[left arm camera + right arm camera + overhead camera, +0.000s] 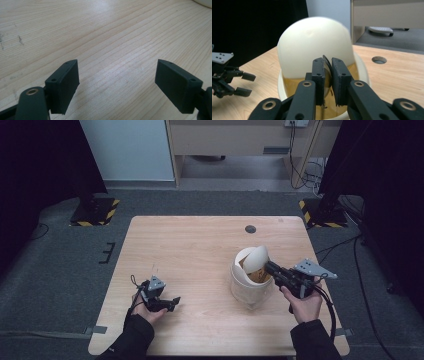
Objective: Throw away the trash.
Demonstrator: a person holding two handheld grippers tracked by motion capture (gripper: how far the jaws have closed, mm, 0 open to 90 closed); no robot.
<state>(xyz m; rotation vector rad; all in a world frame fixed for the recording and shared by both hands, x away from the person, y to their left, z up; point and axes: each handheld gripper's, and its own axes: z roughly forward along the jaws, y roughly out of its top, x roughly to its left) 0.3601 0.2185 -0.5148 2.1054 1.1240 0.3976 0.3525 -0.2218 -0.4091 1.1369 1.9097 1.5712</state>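
Right gripper clamped on the thin edge of a smooth, cream domed lid.
The lid stands tilted over the round cream bin at the right of the wood-grain table. Left gripper rests low, matte black jaws wide apart, holding nothing.

A pale wooden table with fine straight grain and a smooth, slightly satin finish. Near its right edge, a cream plastic bin with a smooth, matt swing lid. Both grippers, left and right, look like matt black plastic with small brass-coloured rivets.
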